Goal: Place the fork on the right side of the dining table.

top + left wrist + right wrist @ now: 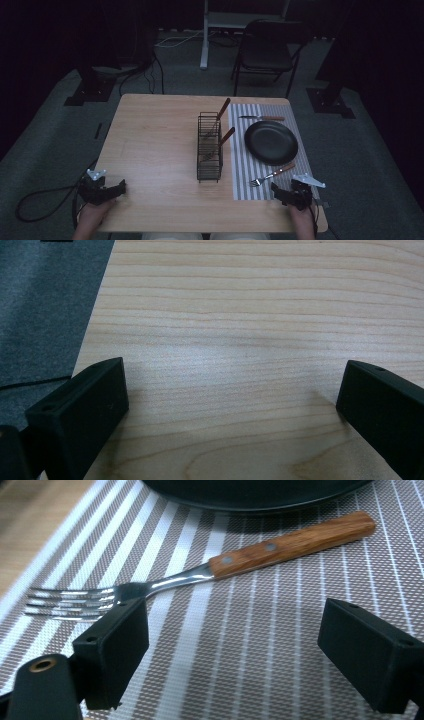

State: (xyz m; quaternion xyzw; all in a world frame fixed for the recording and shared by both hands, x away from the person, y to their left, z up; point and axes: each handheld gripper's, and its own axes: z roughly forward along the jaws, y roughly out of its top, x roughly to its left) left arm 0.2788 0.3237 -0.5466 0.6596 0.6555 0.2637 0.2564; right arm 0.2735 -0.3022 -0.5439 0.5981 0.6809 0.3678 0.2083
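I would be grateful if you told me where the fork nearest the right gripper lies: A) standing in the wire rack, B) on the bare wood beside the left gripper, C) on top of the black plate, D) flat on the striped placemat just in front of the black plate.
D: the fork lies flat on the striped placemat, near the rim of the black plate, just ahead of the open right gripper.

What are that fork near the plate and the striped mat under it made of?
The fork looks like shiny steel, its bright tines reflecting light, with a brown wooden handle showing grain and two metal rivets. The striped mat appears to be woven, perhaps vinyl: a fine mesh texture shows.
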